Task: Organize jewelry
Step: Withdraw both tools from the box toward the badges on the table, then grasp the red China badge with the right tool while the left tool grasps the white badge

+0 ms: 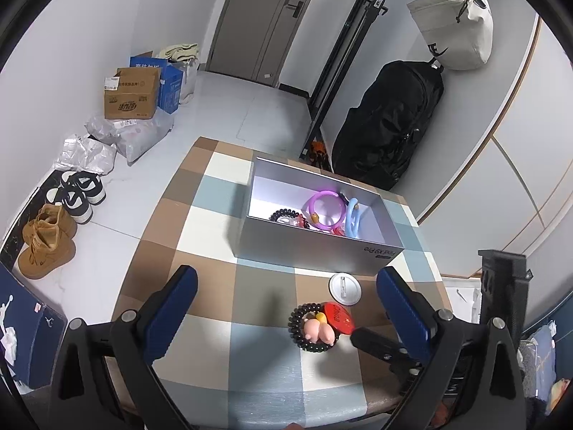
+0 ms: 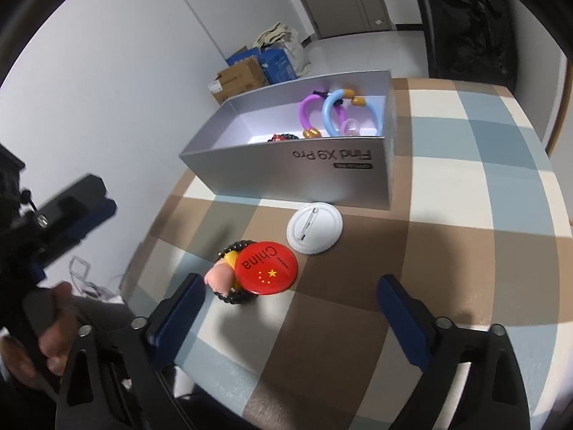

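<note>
A silver box [image 1: 308, 247] [image 2: 286, 172] stands on the checkered table; inside lie a purple ring [image 1: 324, 208] [image 2: 304, 111], a blue ring [image 1: 352, 220] [image 2: 331, 114] and a black bead bracelet [image 1: 283, 214]. In front of it lie a white pin badge, back side up [image 1: 345, 288] [image 2: 314, 228], a red "China" badge [image 1: 338, 317] [image 2: 266, 268], and a black bead bracelet [image 1: 304, 340] [image 2: 234, 295] with a pink charm [image 1: 317, 329] [image 2: 218, 277]. My left gripper [image 1: 286, 301] is open and empty above the table. My right gripper [image 2: 290, 308] is open and empty, just before the red badge.
The table edge [image 1: 157, 200] drops to a floor with shoes [image 1: 50, 236], cardboard boxes [image 1: 132, 95] and bags. A black backpack [image 1: 390, 122] leans on the right wall. The right gripper's finger [image 1: 376, 344] shows in the left view; the left gripper [image 2: 68, 211] in the right view.
</note>
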The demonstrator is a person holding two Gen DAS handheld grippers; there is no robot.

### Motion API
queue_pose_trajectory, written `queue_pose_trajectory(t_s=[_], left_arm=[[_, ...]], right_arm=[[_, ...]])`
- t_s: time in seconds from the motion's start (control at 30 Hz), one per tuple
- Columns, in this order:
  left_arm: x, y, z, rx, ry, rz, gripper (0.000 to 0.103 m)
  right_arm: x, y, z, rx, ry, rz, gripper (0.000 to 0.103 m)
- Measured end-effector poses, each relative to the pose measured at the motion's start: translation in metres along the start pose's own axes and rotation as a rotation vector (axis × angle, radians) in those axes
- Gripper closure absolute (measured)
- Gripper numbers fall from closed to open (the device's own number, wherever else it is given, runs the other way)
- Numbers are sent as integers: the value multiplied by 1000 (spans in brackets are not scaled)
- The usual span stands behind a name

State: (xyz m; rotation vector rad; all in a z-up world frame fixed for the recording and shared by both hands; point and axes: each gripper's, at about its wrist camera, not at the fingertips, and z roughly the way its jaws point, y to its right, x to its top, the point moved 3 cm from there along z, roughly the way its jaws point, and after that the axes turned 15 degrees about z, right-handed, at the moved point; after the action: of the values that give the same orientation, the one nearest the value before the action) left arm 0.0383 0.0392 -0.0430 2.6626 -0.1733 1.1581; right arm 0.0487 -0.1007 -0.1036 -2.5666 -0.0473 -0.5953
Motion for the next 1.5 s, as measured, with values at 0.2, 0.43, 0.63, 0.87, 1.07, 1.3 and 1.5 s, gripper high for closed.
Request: queue_pose_trajectory(t_s=[0.2,0.43,0.63,0.87,1.07,1.3,1.5], left_arm=[[0,-5,0,-3,-4,-4,5],[1,-4,1,1,-13,8,5],[-1,-13,4,-6,-28,-36,5],[-4,-26,10,15,-55,-107,5],[-7,-33,19,15,-91,-166,5],[-8,-27,23,24,-112,-148,5],[-9,-13,28,50,-133,-75,5]], right_arm=[[1,-4,8,-43,4,-42,19],[-4,-15,14,-82,12,-126,37],[-7,-26,21,-95,18,-188,48],[-7,-32,22,-66,21,-208,67],[-4,-31,13,-13,23,-183,81],[2,-22,-6,24,48,-124,96],[7,-5,-13,-4,55,-54,98]])
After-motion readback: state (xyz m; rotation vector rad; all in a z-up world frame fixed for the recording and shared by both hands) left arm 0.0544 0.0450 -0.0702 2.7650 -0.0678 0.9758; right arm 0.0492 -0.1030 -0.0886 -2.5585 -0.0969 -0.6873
